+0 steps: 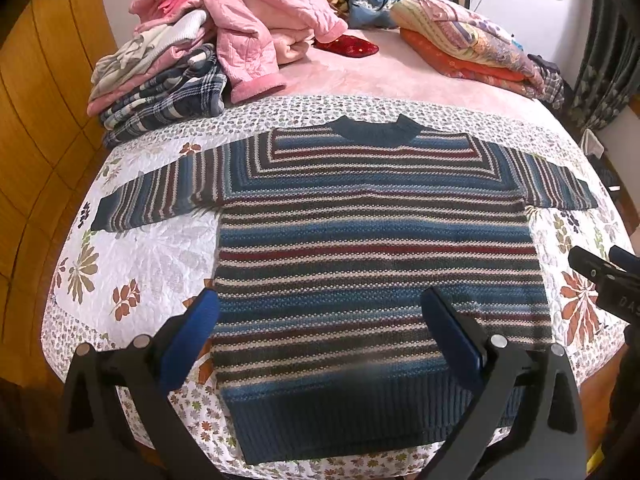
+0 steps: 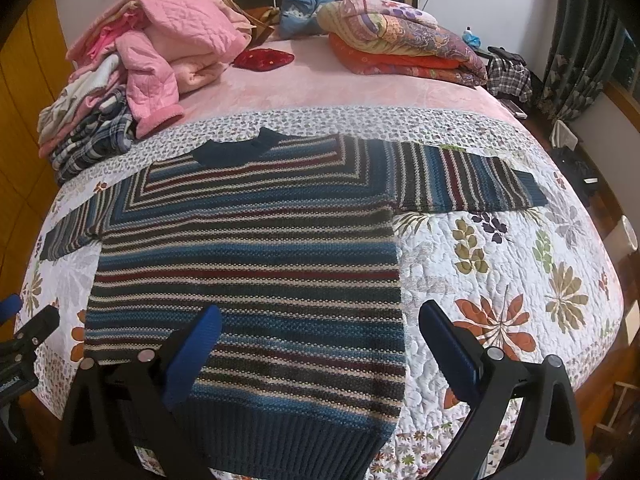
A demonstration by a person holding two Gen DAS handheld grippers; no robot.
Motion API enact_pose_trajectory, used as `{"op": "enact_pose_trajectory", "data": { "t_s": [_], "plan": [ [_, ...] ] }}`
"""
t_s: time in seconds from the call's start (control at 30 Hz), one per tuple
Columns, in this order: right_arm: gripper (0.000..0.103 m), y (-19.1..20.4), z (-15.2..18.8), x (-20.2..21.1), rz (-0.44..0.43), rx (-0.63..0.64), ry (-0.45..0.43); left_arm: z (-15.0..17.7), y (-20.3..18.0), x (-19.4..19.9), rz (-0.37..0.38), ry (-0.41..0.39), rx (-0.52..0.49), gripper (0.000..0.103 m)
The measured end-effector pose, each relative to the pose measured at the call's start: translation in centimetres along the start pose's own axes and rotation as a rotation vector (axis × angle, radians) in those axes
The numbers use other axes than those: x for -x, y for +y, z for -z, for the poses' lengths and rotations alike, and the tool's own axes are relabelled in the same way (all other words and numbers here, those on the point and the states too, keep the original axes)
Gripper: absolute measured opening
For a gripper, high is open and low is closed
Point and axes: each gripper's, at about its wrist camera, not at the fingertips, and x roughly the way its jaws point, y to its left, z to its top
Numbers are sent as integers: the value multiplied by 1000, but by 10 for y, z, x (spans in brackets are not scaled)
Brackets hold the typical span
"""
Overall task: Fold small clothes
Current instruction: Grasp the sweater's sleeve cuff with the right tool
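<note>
I saw the floral quilt point(image 1: 132, 264) covering the near end of the bed, and on it the striped knit sweater point(image 1: 376, 240) lay flat, sleeves spread out, collar toward the headboard. A pile of pink clothes point(image 1: 224, 28) sat beyond on the left. My left gripper point(image 1: 320, 322) and right gripper point(image 2: 320, 334) both hung wide open over the hem, holding nothing.

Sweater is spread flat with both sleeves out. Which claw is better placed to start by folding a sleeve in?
Roughly even. The left claw hangs open over the striped sweater body near the hem; the right claw hangs open straddling its right side edge, so it sits slightly nearer the right sleeve.
</note>
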Motion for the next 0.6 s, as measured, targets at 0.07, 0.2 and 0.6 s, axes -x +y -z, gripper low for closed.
{"op": "enact_pose_trajectory", "data": {
  "t_s": [0.07, 0.2, 0.6],
  "plan": [
    [99, 0, -1, 1, -1, -1, -1, 0, -2, 0, 3, -1, 1, 100],
    [99, -4, -1, -1, -15, -7, -4, 1, -4, -2, -3, -2, -4, 100],
    [99, -143, -60, -57, -6, -142, 10, -40, -58, -59, 8, 17, -14, 100]
  ]
}}
